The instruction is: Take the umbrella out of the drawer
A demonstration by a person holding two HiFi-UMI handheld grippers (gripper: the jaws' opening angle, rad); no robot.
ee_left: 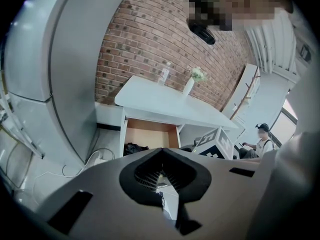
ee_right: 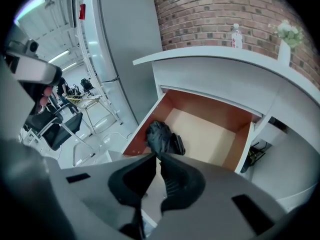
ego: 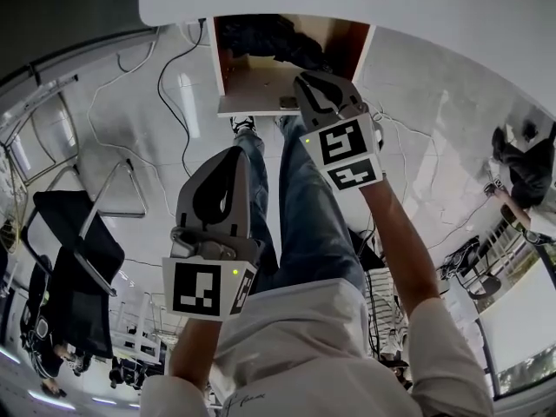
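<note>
three cameras, one shared drawer [ee_right: 210,134]
head view looks steeply down; gripper views face along their jaws, right one nearer.

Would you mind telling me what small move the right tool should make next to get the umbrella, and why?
Probably open the right tool wider before lowering it. Its jaws stand only a slit apart and are aimed at the black folded umbrella, which lies by one side wall of the open drawer and looks too bulky for that gap.
</note>
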